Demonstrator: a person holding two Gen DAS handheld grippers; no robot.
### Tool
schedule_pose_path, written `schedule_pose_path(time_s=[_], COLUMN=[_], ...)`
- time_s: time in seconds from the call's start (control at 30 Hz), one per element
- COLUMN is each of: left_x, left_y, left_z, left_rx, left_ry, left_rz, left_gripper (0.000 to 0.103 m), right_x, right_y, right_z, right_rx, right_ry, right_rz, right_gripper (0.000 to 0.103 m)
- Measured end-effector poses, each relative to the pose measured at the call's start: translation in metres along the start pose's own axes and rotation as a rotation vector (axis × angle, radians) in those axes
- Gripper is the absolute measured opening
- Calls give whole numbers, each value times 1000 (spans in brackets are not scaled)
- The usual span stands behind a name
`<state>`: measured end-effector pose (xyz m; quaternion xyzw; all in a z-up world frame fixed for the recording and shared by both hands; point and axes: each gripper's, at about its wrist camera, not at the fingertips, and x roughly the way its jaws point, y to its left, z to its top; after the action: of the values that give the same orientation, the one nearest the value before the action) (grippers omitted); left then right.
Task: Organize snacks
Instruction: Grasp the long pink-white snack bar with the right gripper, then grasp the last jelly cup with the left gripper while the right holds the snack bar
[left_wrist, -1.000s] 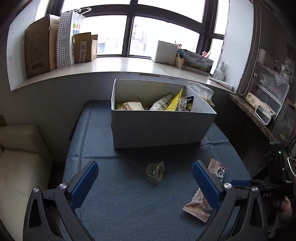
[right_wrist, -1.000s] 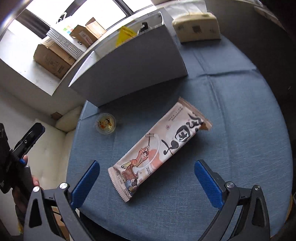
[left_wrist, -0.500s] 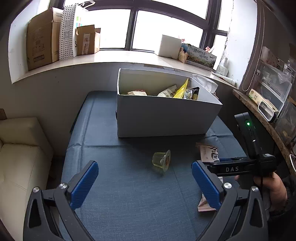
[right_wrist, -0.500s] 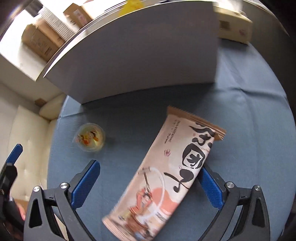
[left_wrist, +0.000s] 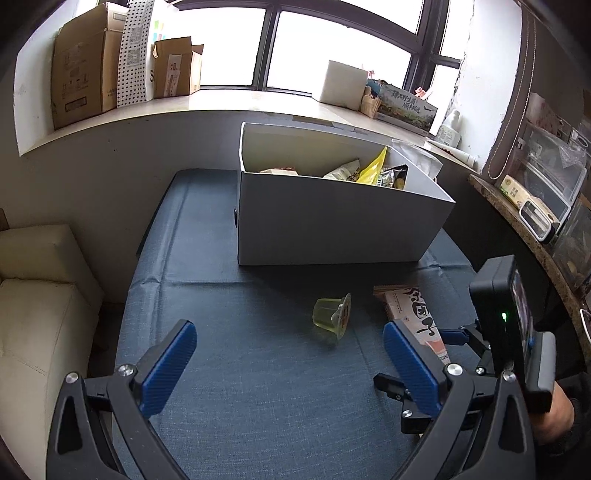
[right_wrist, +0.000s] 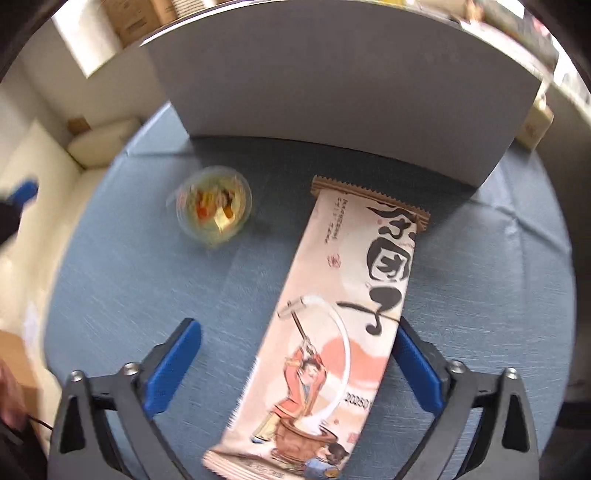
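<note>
A long pink snack packet (right_wrist: 343, 314) with black characters lies on the blue cloth, in front of the white box (right_wrist: 332, 74). My right gripper (right_wrist: 295, 328) straddles the packet's lower half from above. Its jaws are closing: the right pad touches the packet's edge, the left pad stands well clear. A small jelly cup (right_wrist: 214, 206) lies on its side left of the packet. In the left wrist view my left gripper (left_wrist: 288, 339) hovers open over bare cloth, short of the jelly cup (left_wrist: 332, 317) and the packet (left_wrist: 410, 306). The box (left_wrist: 332, 229) holds several snacks.
A cream sofa (left_wrist: 37, 295) borders the table (left_wrist: 240, 387) on the left. Cardboard boxes (left_wrist: 81, 62) stand on the window sill behind. A cluttered shelf (left_wrist: 535, 206) runs along the right. A person's hand (left_wrist: 554, 413) holds the right gripper's handle.
The right gripper came over the packet and rolled until the packet lay lengthwise between its jaws, which narrowed a little. It entered the left wrist view from the right. The left gripper dipped slightly.
</note>
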<state>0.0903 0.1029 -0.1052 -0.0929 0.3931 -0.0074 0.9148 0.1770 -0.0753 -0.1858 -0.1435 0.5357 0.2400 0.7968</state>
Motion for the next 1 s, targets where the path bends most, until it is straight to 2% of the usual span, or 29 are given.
schedule_pose_path(time_s=[0.03,0.07,0.1,0.13,0.17,0.27,0.37,0.47,0.57,0.7,1.0], left_x=[4,8,12,15,18,28,40,61,84,109,130], left_y=[-1,-2,-4,-6,-9,-15,-20,-30,-42,-47,-42], left_z=[0,0,0,-1,-2,-4,-4,-3,-3,-3,0], left_rx=[6,9,12,21,33,68,91,123,169,176,168], left_ry=[5,12,19,24,29,44,75,134,164,193,214], left_rz=[3,2,-3,-8,-6,1,-39,-52,-31,-21,33], left_gripper=[103,103,103,103,103,103,103,103,103,103,102], right_x=[-1,-4,-7,-11,-13,-18,-30,-51,-70,-92,-100], right_y=[4,4,3,0,-4,-14,-27,-43,-55,-69,-74], right_z=[-4,-5,-7,-7,-8,-12,-17,-24,-29,-39,-46], right_rx=[-26,-27,-34,-34,-24,-21,19,36,40,67,81], right_ry=[-10,-24,-29,-40,-36,-48,-73,-119,-144,-183,-189], right_rz=[-40,-26,-31,-24,-4,22,81,80,102,127,151], right_gripper=[85,81,68,62,61,60,59,58,58,58,58])
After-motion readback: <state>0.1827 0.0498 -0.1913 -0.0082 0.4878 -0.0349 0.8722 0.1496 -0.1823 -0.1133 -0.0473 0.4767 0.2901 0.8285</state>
